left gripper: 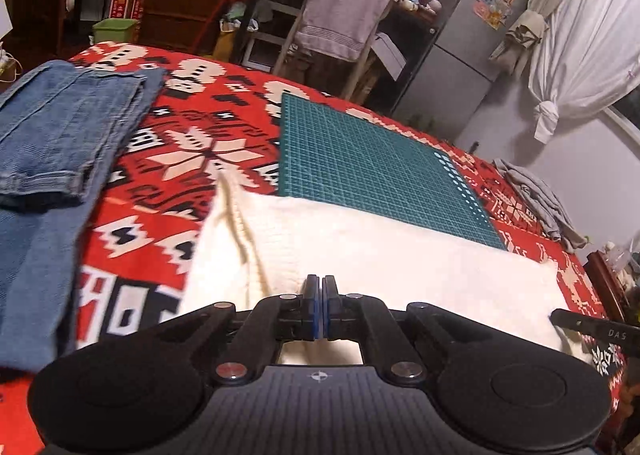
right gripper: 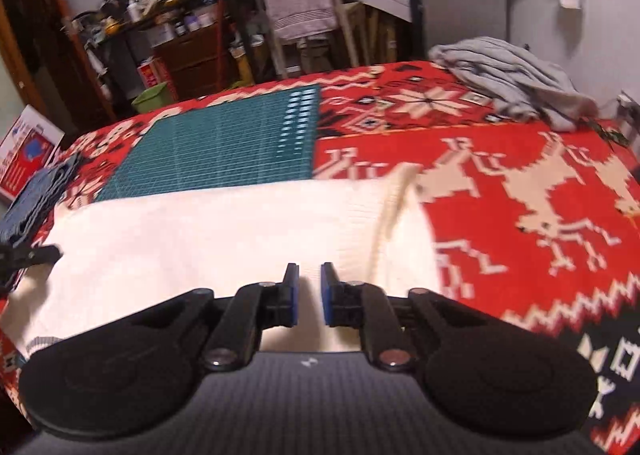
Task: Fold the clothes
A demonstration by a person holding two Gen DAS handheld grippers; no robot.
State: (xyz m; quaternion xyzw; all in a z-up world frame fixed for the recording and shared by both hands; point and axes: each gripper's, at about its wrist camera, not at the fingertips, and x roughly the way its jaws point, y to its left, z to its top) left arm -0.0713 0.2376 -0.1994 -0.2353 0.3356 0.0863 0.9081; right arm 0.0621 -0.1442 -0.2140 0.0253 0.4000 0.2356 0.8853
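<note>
A white knit garment (left gripper: 400, 267) (right gripper: 200, 239) lies folded flat across the near side of the bed, a ribbed edge running along one end. My left gripper (left gripper: 320, 283) hovers over its near edge, shut, and I see no cloth between the pads. My right gripper (right gripper: 310, 275) is over the same garment near its ribbed end, open by a narrow gap with nothing in it. Each gripper shows at the edge of the other's view: the right gripper (left gripper: 592, 325) and the left gripper (right gripper: 28, 255).
A red patterned blanket (left gripper: 192, 159) (right gripper: 500, 183) covers the bed. A green cutting mat (left gripper: 372, 159) (right gripper: 224, 151) lies beyond the white garment. Folded blue jeans (left gripper: 60, 135) (right gripper: 36, 195) lie left, and a crumpled grey garment (left gripper: 540, 203) (right gripper: 512, 83) lies far right. Cluttered shelves and a chair stand behind.
</note>
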